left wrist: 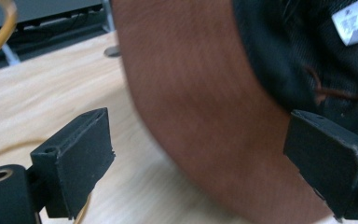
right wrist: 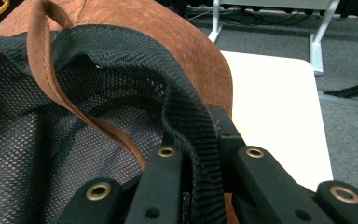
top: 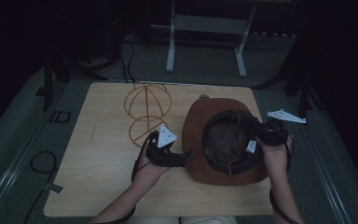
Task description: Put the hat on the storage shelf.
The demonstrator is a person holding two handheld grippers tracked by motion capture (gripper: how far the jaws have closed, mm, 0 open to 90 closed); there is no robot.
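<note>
A brown suede wide-brimmed hat (top: 223,140) lies upturned on the pale wooden table (top: 98,163). The right gripper (top: 254,127) clenches its mesh lining; the left gripper (top: 184,157) gapes around the brim.

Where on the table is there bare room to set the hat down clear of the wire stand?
Bare wood lies left of the wire stand to the table's left edge, and along the near edge below the left gripper. A narrow strip runs behind the hat. The right half is crowded by the hat and the right gripper.
</note>
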